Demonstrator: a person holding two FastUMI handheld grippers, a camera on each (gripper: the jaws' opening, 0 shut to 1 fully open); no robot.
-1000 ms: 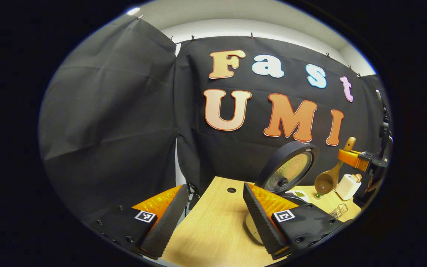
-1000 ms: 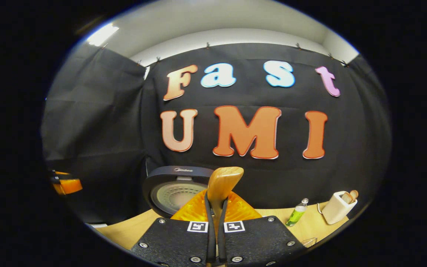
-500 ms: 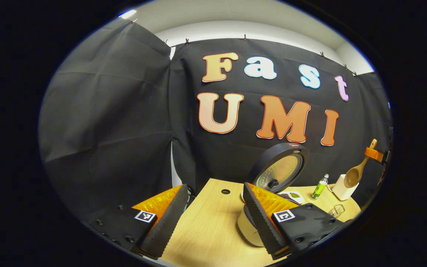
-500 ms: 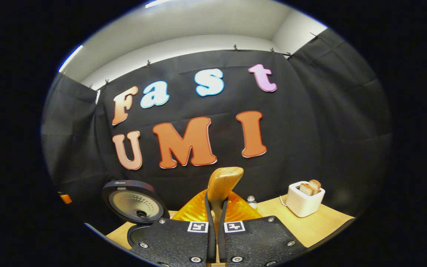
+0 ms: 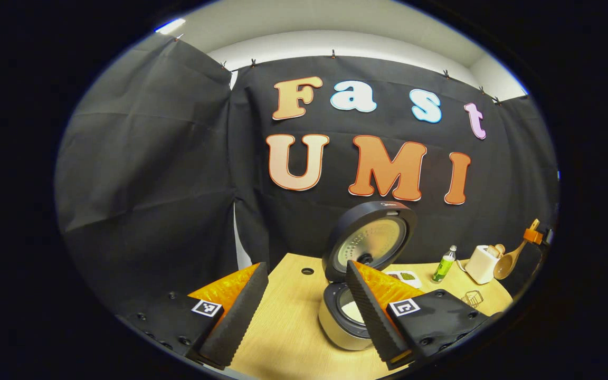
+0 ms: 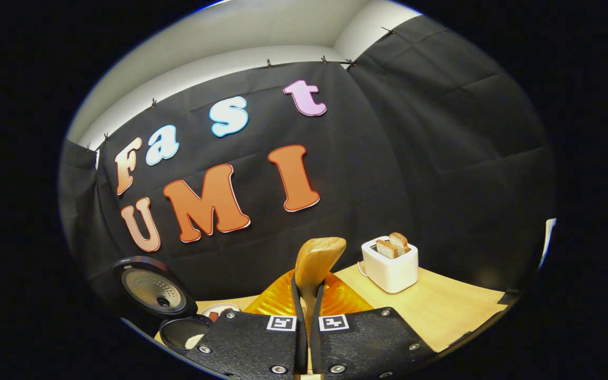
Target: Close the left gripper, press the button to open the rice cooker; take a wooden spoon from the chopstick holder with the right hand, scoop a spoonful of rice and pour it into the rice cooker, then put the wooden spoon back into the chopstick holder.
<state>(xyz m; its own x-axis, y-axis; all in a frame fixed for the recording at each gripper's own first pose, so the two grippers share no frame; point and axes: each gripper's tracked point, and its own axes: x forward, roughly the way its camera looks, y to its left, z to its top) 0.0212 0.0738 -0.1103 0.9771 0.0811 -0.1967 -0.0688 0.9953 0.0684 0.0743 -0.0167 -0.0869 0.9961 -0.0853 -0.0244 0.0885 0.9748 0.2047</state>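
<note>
left gripper point(image 5: 304, 311): fingers standing wide apart over the table point(image 5: 293, 338), holding nothing | left gripper view is showing the spoon point(image 5: 510, 261) bowl hanging low beside the white holder point(image 5: 481, 264), handle slanting up-right | right gripper point(image 6: 308, 338): fingers clamping the spoon handle point(image 6: 317, 261), end pointing up | rice cooker point(image 5: 357, 285) is standing open, lid upright
</note>
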